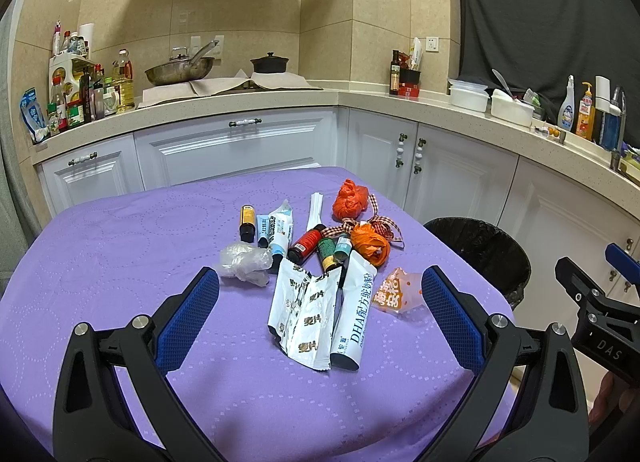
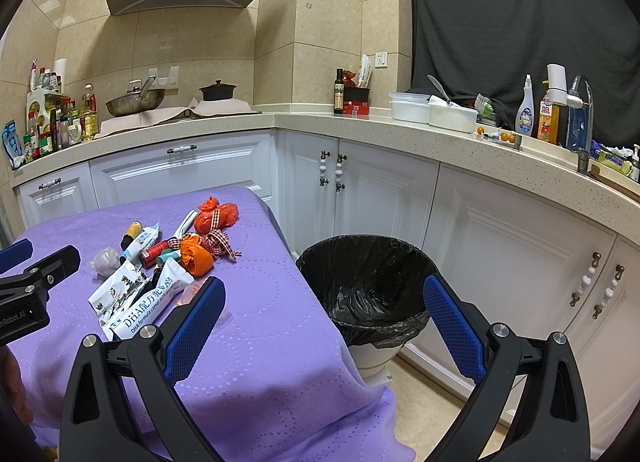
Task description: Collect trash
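Left gripper (image 1: 320, 294) hovering released over trash (image 1: 316, 262) at frame centre on worktop (image 1: 120, 242), right gripper (image 2: 324, 298) gaping empty, bin (image 2: 368, 286) lying centre-right beside worktop.

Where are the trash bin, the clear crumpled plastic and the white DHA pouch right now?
trash bin (image 2: 372, 290), right wrist view, on the black liner inside.
clear crumpled plastic (image 1: 244, 262), left wrist view, on its middle.
white DHA pouch (image 1: 356, 318), left wrist view, on the printed face.

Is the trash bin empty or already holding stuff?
Looks empty: the trash bin shows only its black liner; the very bottom is too dark to tell.
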### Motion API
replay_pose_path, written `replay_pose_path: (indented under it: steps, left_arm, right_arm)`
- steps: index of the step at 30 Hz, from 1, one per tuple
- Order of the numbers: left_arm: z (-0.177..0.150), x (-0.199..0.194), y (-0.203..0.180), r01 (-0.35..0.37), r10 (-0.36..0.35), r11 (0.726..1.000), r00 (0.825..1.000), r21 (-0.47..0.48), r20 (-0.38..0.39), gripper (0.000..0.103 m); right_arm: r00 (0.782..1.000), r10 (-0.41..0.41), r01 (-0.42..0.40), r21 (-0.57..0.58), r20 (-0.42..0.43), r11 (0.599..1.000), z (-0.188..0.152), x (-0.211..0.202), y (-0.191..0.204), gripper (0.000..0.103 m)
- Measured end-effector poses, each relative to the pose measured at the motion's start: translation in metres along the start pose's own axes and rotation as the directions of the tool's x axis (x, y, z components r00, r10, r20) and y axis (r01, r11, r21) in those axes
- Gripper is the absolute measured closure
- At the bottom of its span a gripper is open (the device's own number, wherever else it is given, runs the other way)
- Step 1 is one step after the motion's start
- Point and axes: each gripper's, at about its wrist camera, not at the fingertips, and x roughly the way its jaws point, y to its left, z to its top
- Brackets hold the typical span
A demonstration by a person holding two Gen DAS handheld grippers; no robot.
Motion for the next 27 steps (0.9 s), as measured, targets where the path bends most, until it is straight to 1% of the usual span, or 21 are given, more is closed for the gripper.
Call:
replay_pose_path:
  steps: [9,16,19,27]
  left_arm:
    - [-0.001,0.0,0.0,0.0,0.0,1.0,1.0,0.0,-0.001,0.004]
    - [-0.001,0.002,0.003,0.001,-0.001,1.0,1.0,-0.002,-0.007,0.004]
    - [-0.001,0.006,0.007,-0.013,0.013,1.0,1.0,-0.007,-0.015,0.004]
    - [-0.014,0.024,0.033,-0.061,0.058,0.998,0.994,-0.028,-0.091,0.006]
  right_arm:
    - [1.0,-0.001,0.001,0.0,0.0,1.0,-0.001,0.001,0.0,0.006]
    - [1.0,0.009,-0.009,-0.001,-0.019,1.0,-0.004,0.008,-0.001,0.006]
    - [0.999,0.032,-0.033,-0.006,-0.035,0.999,-0.007,0.015,0.002,0.006]
    - [0.986,0.141,-0.146,-0.059,-0.083,0.987,-0.017,0.042,0.033,0.006]
